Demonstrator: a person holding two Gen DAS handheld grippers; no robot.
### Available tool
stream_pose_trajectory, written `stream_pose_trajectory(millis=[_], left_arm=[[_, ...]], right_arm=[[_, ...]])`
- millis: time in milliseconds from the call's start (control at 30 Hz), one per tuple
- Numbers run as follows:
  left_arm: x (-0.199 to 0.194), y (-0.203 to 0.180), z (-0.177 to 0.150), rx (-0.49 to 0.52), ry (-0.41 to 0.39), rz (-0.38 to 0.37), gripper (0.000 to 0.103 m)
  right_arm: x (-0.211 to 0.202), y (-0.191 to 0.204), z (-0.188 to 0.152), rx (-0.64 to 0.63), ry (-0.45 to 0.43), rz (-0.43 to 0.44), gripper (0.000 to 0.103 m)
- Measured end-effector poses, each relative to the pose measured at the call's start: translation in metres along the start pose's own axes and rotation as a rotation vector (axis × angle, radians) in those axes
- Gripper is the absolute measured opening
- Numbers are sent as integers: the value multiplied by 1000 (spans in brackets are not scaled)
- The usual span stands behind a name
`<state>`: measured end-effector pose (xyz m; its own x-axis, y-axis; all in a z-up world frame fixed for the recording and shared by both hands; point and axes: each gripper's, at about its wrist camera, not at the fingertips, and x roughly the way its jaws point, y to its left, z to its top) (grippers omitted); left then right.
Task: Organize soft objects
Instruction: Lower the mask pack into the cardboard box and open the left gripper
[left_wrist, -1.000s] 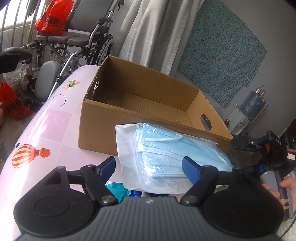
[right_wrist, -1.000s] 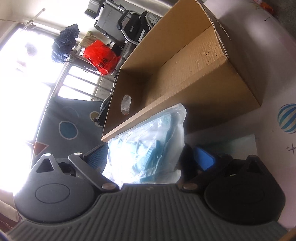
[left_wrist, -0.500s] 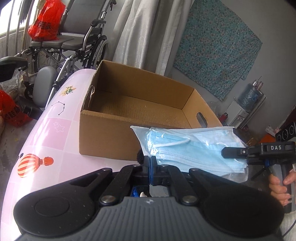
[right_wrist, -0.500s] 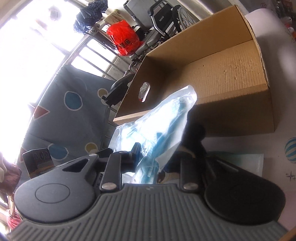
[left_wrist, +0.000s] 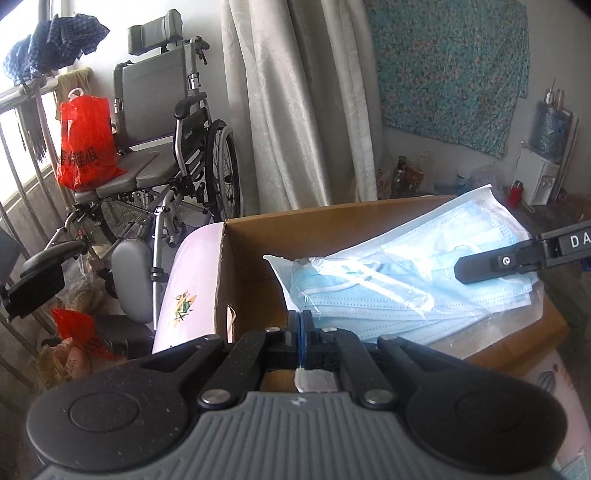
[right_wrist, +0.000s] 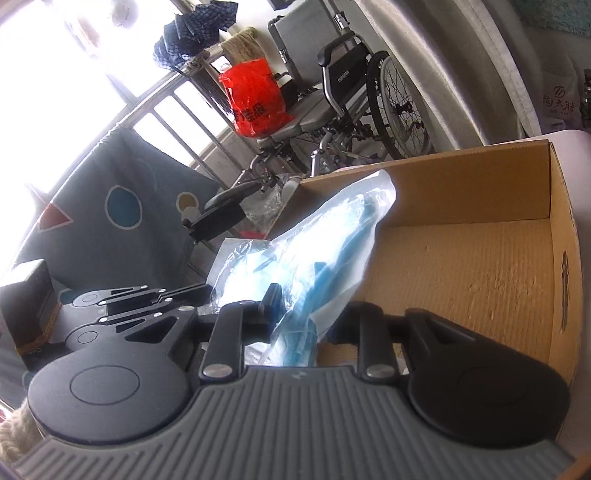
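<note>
Since the earlier frames the pack of masks (left_wrist: 413, 273) has been lifted off the pink surface (left_wrist: 188, 280) and carried up over the cardboard box (left_wrist: 332, 225), both claws having closed on it along the way. Now the left claw (left_wrist: 301, 325) is pinched tight on the near edge of the clear wrapper, its fingers meeting with only the film between them. The right claw (right_wrist: 295, 314) grips the opposite end, the bunched plastic and blue masks squeezed between its fingers; from the left wrist view one of its black fingers lies across the top of the pack. The pack hangs stretched between the two claws, above the open box and not yet resting on its corrugated floor (right_wrist: 461, 280).

The risk lies in the release. The wrapper is slick and the left grip holds only thin film, so it may slip out early and let the pack swing from the right claw. If one claw opens before the other, the pack could tip and catch on the box's near wall (left_wrist: 517, 339), ending half outside. Lowering it unevenly could also leave it propped on edge rather than flat.
</note>
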<state>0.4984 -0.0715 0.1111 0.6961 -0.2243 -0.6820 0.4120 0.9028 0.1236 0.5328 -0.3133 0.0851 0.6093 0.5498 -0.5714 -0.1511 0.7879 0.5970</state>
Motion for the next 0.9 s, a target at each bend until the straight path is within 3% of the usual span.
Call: stream_pose_trajectory(millis=[133,267,367,433,467,567,633,700,767,800,833,900], left_arm=[[76,-7,28,123,41,149,1],[135,-7,36,169,85,224,1],[163,-5,32,203,92,283,1],[175,-4,32,205,111,325,3],[181,-1,33,208,115,342,4],[188,4,36,185,125,327,5],[186,7,38,167,124,326,7],[182,8,39,151,140,302,16],[175,7,40,149,169,269,25],[171,5,39,155,198,236,26],[168,2,36,174,223,184,27],[166,-7,28,207,304,97,27]], right_arm=[[78,-33,34,137,59,-41,23],[144,-60,44,148,80,-174,29],[179,-79,41,228,107,-223,45],[196,-85,40,224,166,-252,71],[200,-86,39,214,192,-289,80],[204,-81,40,130,202,-394,83],[200,-78,42,95,202,-410,87],[194,-79,42,107,202,-400,99],[191,-82,36,134,222,-364,95],[190,-85,34,161,235,-348,80],[189,-87,31,181,244,-344,58],[188,-93,21,208,262,-344,49]])
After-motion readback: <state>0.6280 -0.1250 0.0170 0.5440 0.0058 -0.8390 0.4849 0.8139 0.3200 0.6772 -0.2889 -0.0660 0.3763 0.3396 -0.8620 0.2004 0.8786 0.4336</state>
